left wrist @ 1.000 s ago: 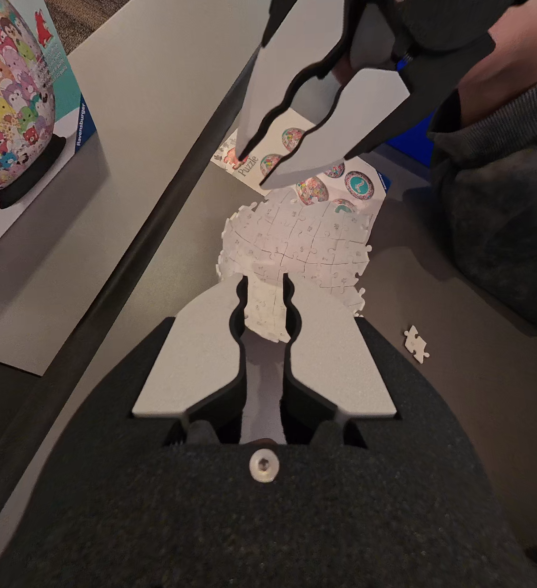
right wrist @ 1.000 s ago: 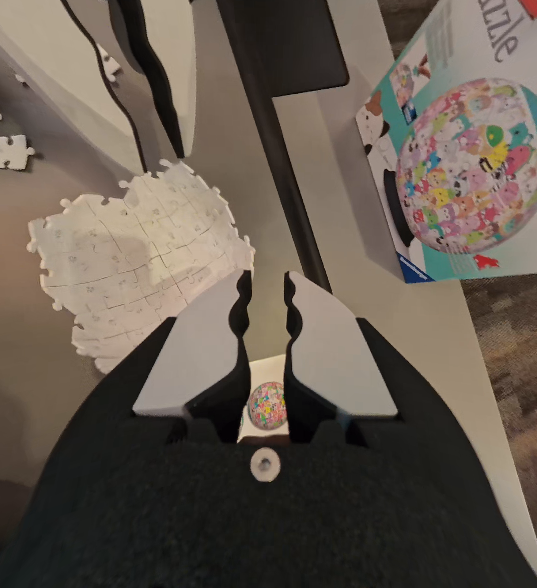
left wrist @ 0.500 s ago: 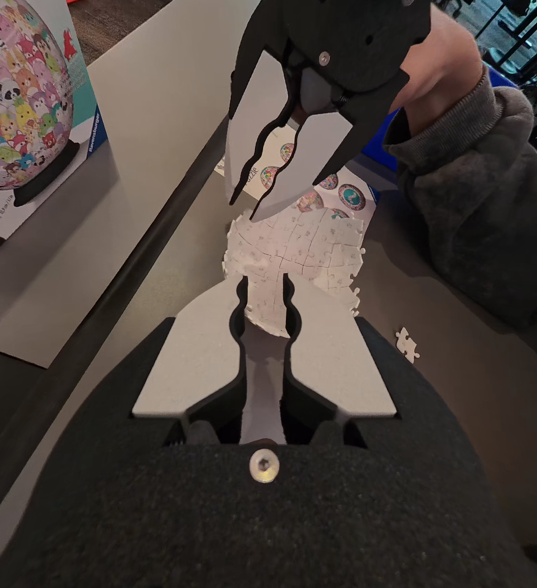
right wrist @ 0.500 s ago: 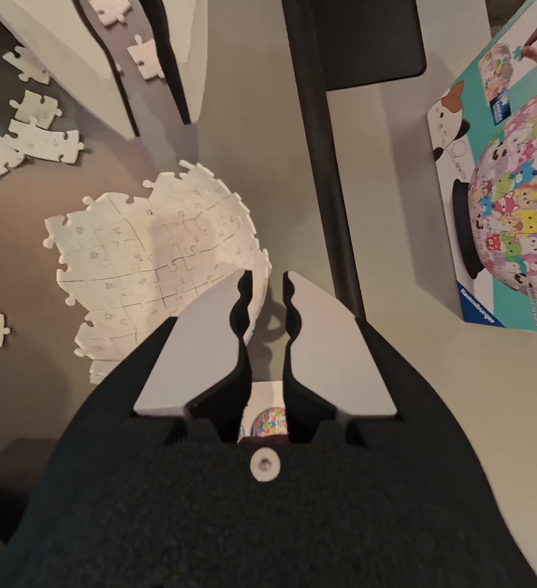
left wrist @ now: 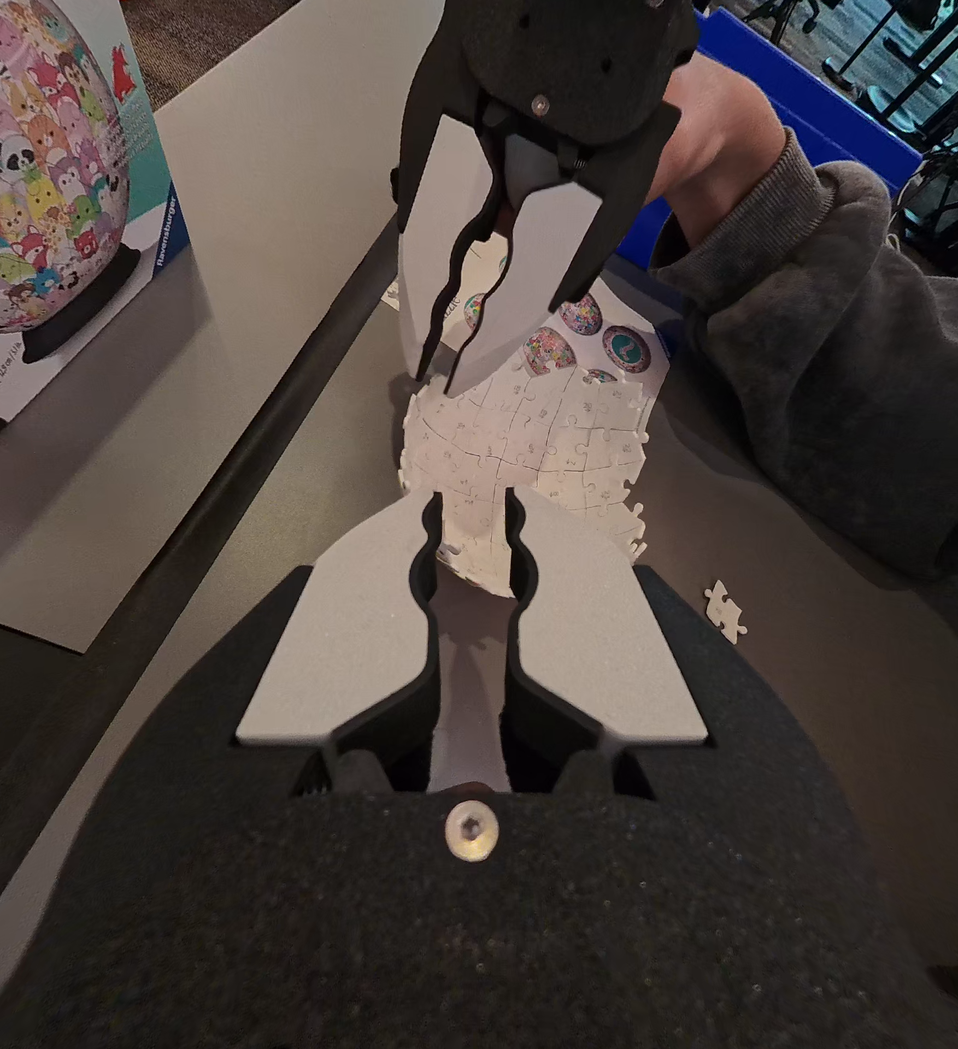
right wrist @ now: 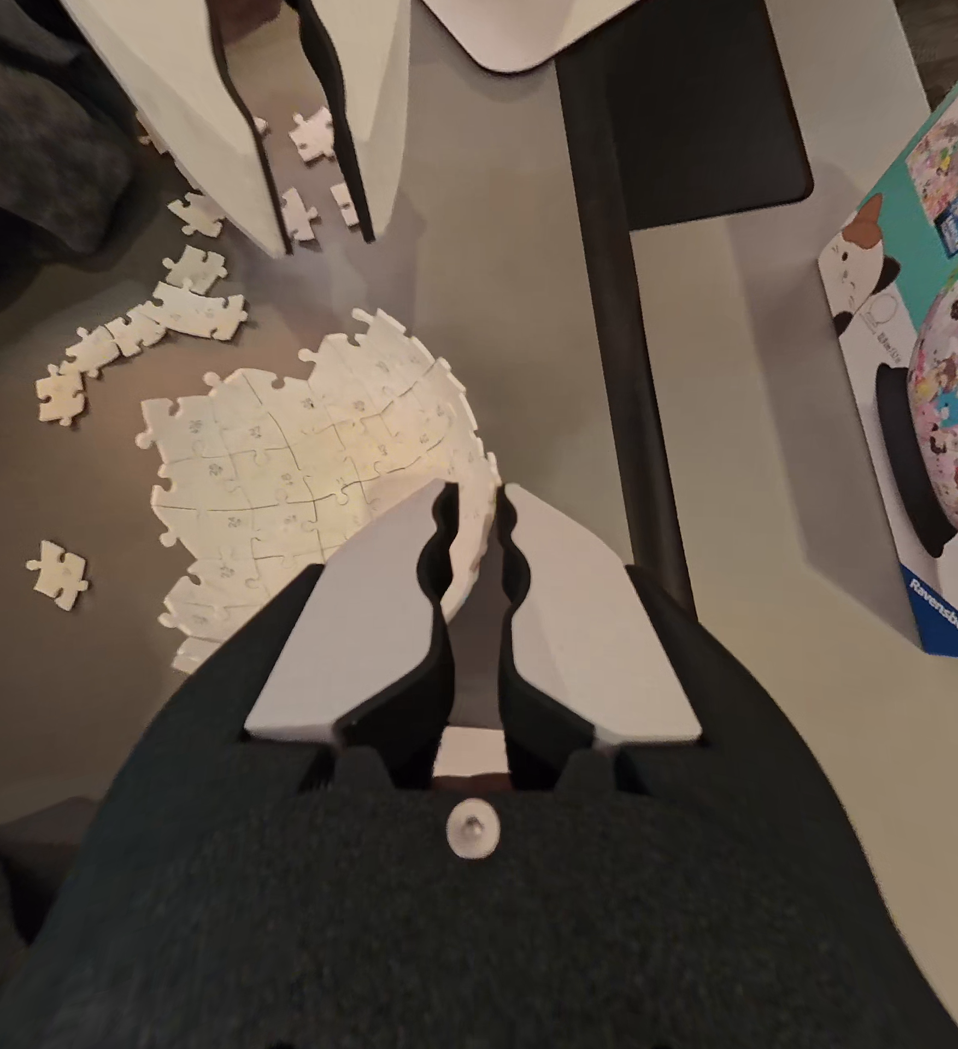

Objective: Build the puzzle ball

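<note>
Puzzle shell, a curved white bowl of joined pieces lying hollow side up on the dark table, sits between the two grippers. Right gripper is the nearer: the shell's raised rim stands in the narrow slot between its tips, which are close together but not visibly touching the rim, so I cannot tell if it is already pinched. From it, the bowl spreads away to the left, its rim running roughly along the fingers. In the left wrist view the right gripper hangs point-down right at the far rim of the shell. Left gripper holds a slim gap with nothing between its fingers, and the shell lies straight ahead and beyond its tips. Loose pieces lie scattered past the shell, and the puzzle box stands on the pale surface to the right. Compared with a second ago, the right gripper has shifted over the rim, where before its tips framed bare table.
</note>
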A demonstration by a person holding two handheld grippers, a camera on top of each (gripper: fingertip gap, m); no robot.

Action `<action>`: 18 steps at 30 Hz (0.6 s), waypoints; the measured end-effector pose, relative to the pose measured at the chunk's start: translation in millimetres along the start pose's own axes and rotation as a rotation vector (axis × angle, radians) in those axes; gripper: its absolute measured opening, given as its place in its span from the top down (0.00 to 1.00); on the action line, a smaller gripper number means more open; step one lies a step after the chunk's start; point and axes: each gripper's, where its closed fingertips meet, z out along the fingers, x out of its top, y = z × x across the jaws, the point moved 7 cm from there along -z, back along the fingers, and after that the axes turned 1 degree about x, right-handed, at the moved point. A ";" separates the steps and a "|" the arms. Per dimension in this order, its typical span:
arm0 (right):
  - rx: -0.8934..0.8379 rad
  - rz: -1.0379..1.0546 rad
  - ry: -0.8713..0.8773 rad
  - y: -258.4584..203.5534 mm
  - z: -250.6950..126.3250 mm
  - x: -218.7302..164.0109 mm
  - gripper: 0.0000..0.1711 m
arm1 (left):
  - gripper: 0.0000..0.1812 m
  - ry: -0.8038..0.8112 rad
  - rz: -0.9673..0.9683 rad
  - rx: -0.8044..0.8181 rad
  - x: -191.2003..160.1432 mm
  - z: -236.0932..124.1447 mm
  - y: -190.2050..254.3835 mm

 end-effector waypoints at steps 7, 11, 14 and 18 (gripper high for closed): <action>-0.080 -0.077 -0.162 1.9 1.1 10.5 0.92 | 0.89 -0.005 0.000 0.001 -0.4 1.5 -0.3; -0.073 -0.095 -0.209 2.7 6.3 13.4 0.92 | 0.89 -0.011 -0.004 0.003 -1.8 2.5 -1.9; -0.061 -0.084 -0.204 4.9 5.0 12.7 0.93 | 0.89 -0.010 -0.011 0.001 -2.8 2.5 -3.7; -0.038 -0.075 -0.197 4.7 4.0 11.2 0.93 | 0.89 -0.010 -0.013 -0.003 -3.0 3.0 -4.1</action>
